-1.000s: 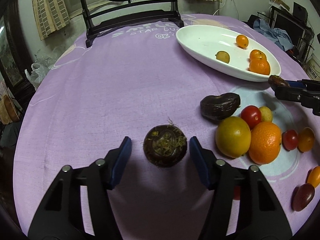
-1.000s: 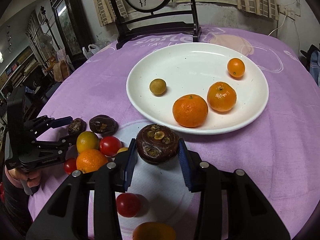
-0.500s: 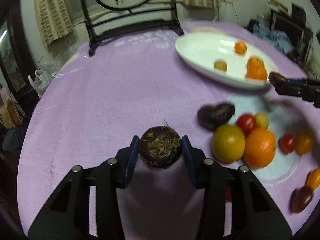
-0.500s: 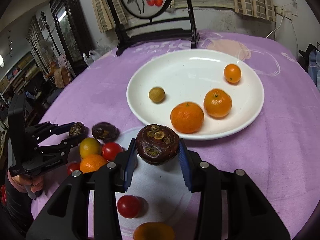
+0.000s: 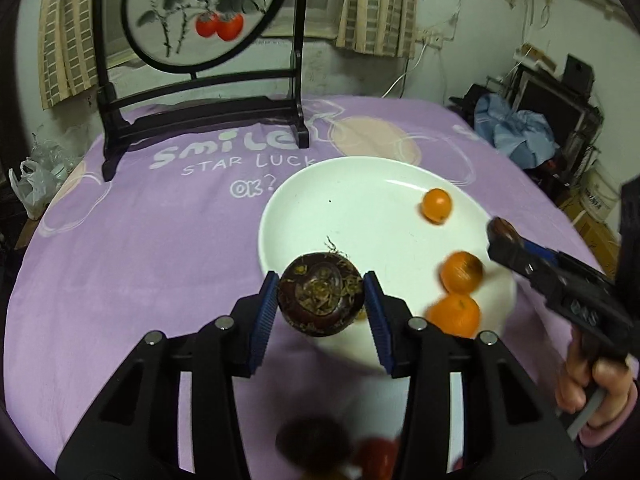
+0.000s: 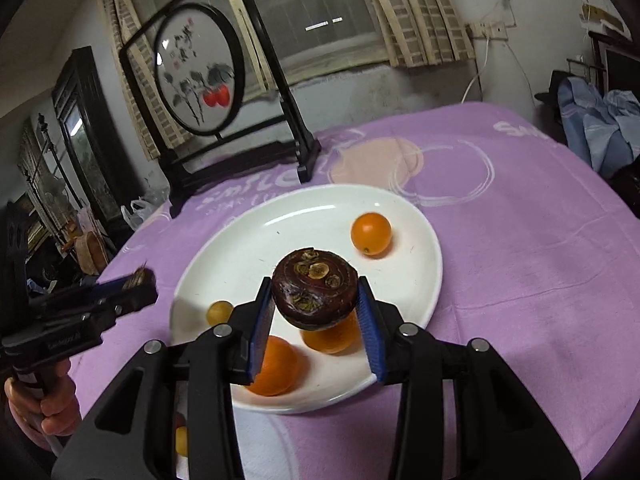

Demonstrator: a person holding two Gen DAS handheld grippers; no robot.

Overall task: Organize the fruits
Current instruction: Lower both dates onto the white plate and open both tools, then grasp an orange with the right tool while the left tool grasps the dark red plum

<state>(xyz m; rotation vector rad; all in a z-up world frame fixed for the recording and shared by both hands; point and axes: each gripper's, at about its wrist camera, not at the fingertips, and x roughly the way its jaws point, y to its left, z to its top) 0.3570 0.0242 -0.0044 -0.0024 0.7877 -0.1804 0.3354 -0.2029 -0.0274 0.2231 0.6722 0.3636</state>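
My left gripper [image 5: 321, 304] is shut on a dark brown water chestnut [image 5: 320, 298] with dry fibres on top, held in the air over the near left rim of the white oval plate [image 5: 352, 200]. My right gripper [image 6: 316, 300] is shut on a second dark water chestnut [image 6: 315, 288], held above the middle of the plate [image 6: 240, 248]. The plate holds two mandarins [image 6: 274, 366] [image 6: 334, 336], a small orange fruit [image 6: 371, 233] and a small yellow fruit [image 6: 219, 312]. Each gripper shows in the other's view, the right one [image 5: 505, 236] and the left one [image 6: 138, 280].
A black-framed round painted screen [image 5: 200, 12] stands at the back of the purple tablecloth [image 5: 140, 240]. Blurred dark and red fruits [image 5: 316, 446] lie on the cloth under my left gripper. A small yellow tomato [image 6: 181, 440] lies near the front edge.
My left gripper closed on its water chestnut, lifted it off the cloth and carried it right to the plate's rim. My right gripper rose and moved forward over the plate with its chestnut.
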